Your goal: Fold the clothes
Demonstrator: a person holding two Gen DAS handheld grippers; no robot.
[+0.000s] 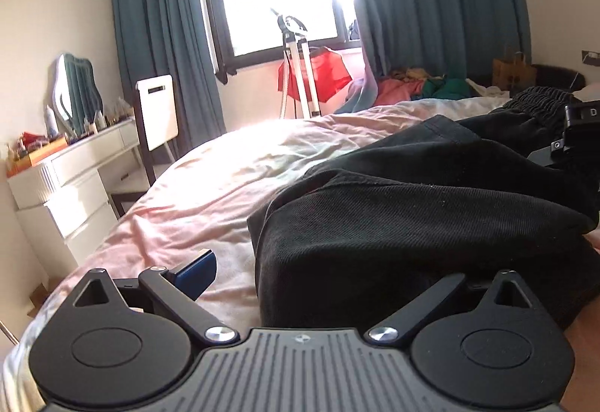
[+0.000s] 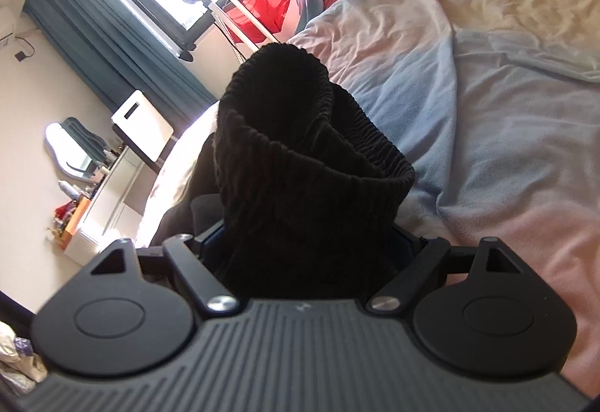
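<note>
Folding looks midway: right gripper (image 2: 305, 247) clenches black trousers (image 2: 300, 164) waistband above the bed (image 2: 506, 149); left gripper (image 1: 318, 284) jaws spread, cloth between.

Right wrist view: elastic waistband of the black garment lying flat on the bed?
No. The waistband stands up bunched in an open loop above the bedding, with the garment held between the right tongs.

left claw (image 1: 330, 277): fingers spread wide | right claw (image 2: 311, 247): clamped, raised
</note>
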